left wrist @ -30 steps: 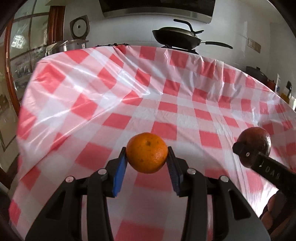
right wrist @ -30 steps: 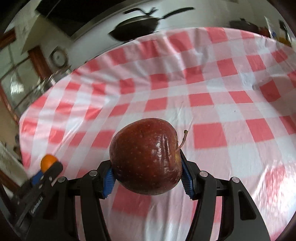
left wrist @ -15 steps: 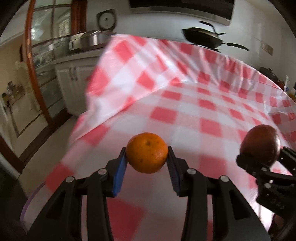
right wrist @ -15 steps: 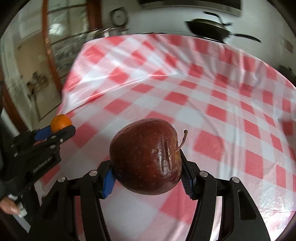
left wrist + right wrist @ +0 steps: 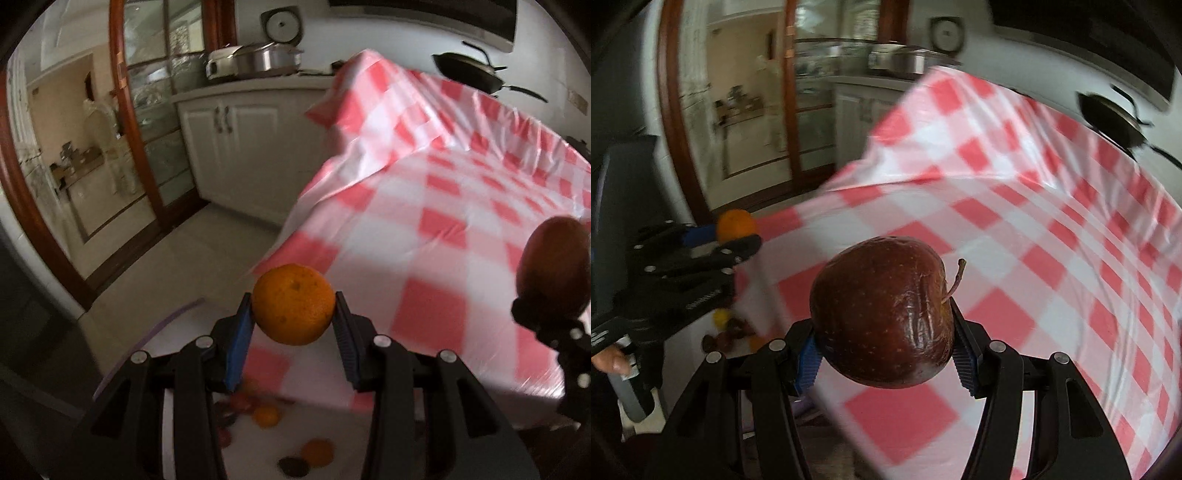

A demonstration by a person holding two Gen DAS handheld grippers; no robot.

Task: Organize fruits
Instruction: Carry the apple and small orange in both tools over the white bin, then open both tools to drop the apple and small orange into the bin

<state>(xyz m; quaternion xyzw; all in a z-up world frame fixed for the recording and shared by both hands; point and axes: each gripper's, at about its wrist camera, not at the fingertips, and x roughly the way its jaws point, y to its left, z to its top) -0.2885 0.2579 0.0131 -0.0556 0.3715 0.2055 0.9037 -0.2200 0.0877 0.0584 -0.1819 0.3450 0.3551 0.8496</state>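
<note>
Swung leftward off the checked tablecloth (image 5: pixel 424 236) toward its near-left corner: left gripper (image 5: pixel 293 325) clamped on orange (image 5: pixel 293 304), right gripper (image 5: pixel 884 354) clamped on apple (image 5: pixel 882 312). Carried above white container (image 5: pixel 332 435) of mixed fruit below, probably for sorting.

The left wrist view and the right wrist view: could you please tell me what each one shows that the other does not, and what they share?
Only the left wrist view shows the white surface beyond the table edge clearly, with loose fruits lying on it. Only the right wrist view shows the apple's stem and a hand on the left gripper's grip. Both show the orange clamped in the left gripper, the apple clamped in the right gripper, the checked tablecloth and the dark pan.
</note>
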